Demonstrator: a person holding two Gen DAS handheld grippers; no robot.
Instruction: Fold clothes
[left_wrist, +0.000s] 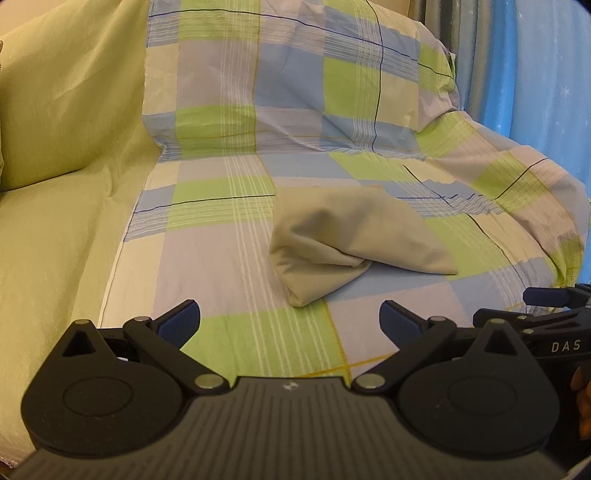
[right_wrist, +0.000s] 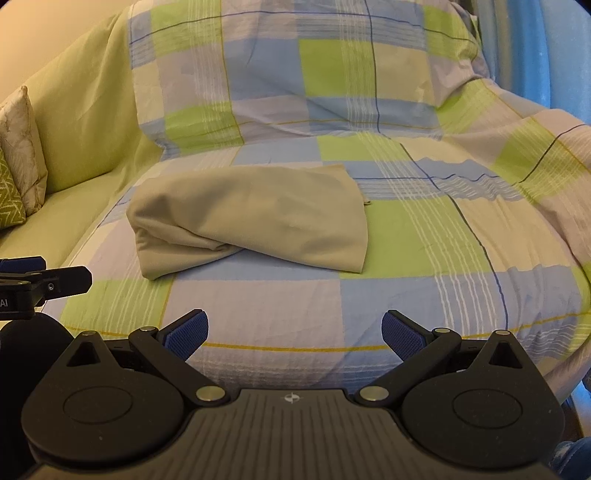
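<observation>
A beige garment (left_wrist: 351, 236) (right_wrist: 255, 218) lies folded into a thick bundle on the checked sheet (left_wrist: 229, 254) (right_wrist: 424, 251), its near edge rolled over. My left gripper (left_wrist: 290, 319) is open and empty, hovering just short of the bundle's near left corner. My right gripper (right_wrist: 294, 330) is also open and empty, held back from the bundle over the seat's front edge. The right gripper's side (left_wrist: 554, 314) shows at the left wrist view's right border. In the right wrist view, the left gripper's tip (right_wrist: 48, 280) pokes in from the left.
The checked sheet drapes over a sofa seat and backrest. A plain green cover (left_wrist: 62, 184) (right_wrist: 81, 122) lies over the sofa to the left. Two patterned cushions (right_wrist: 18, 166) lean at the far left. A blue curtain (left_wrist: 535, 74) hangs at the right.
</observation>
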